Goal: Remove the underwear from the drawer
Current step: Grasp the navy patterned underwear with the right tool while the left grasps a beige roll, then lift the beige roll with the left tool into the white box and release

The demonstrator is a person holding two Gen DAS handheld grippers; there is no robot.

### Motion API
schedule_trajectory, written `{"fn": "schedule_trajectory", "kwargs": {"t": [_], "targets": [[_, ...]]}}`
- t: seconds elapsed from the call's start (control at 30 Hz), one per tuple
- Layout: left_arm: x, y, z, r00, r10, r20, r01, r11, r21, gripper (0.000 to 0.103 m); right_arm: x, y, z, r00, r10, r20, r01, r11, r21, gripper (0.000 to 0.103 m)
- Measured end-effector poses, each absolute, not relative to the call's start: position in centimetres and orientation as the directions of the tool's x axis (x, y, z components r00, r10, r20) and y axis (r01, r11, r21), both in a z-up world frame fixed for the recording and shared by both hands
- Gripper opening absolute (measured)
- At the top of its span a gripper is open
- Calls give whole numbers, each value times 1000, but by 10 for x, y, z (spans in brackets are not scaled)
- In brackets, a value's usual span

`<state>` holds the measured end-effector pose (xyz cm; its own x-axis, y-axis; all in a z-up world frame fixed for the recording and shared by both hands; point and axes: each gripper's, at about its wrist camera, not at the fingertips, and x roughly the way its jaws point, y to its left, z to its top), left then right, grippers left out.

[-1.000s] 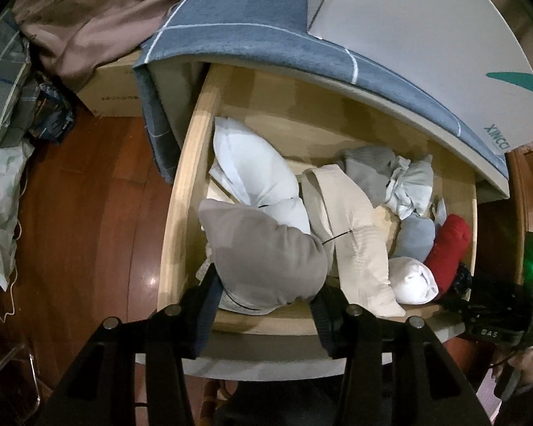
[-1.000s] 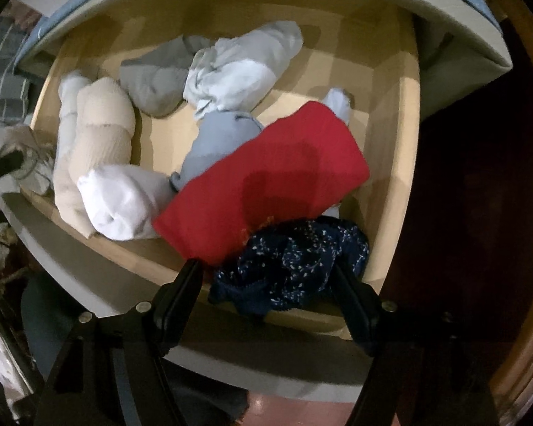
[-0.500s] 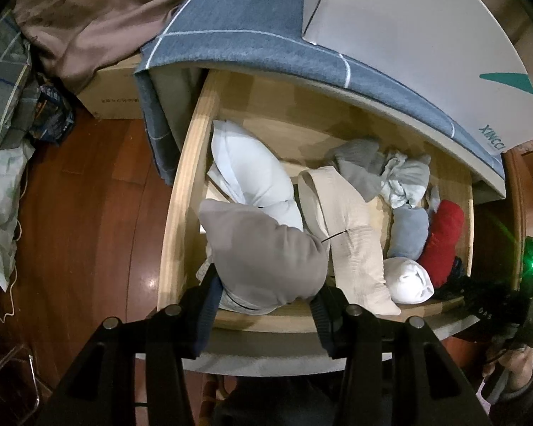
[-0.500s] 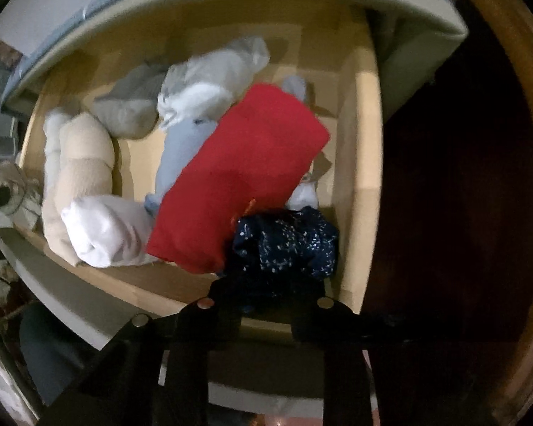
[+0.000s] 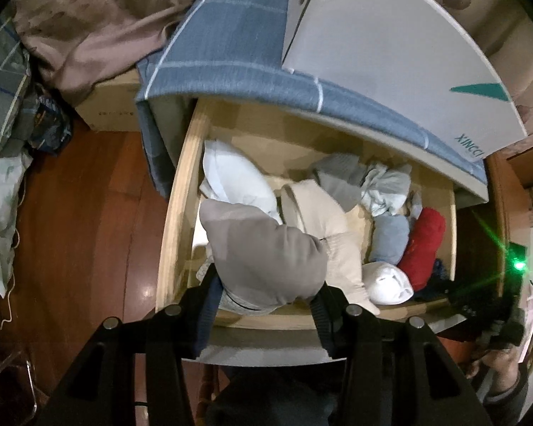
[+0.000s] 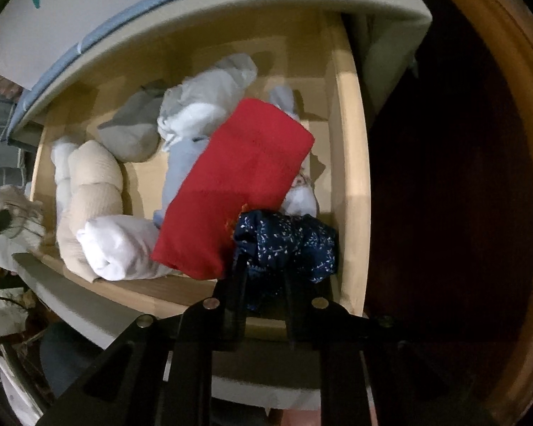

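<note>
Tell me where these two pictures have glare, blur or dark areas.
Left wrist view: green lens flare at right, white glint on the wooden floor, fisheye-bowed drawer. Right wrist view: right side nearly black, red garment well lit, slightly soft.

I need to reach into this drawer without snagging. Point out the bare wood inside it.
Bare wood shows along the wooden drawer's back, behind the grey bundle, and in a strip between the cream ribbed roll and pale blue piece. The front, around the red folded cloth and navy speckled underwear, is crowded.

Bedroom, clothes drawer, bedding, wood floor
</note>
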<state>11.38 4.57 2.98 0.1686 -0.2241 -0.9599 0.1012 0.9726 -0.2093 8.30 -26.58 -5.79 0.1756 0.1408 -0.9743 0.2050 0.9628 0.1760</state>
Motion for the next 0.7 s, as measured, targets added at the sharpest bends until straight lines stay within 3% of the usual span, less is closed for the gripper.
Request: {"fn": "schedule_trajectory", "kwargs": {"t": [0.7], "targets": [[150, 30, 187, 399, -230, -888, 213, 965, -154, 48, 72, -248, -83, 191, 69, -979, 196, 975, 107, 15]]}}
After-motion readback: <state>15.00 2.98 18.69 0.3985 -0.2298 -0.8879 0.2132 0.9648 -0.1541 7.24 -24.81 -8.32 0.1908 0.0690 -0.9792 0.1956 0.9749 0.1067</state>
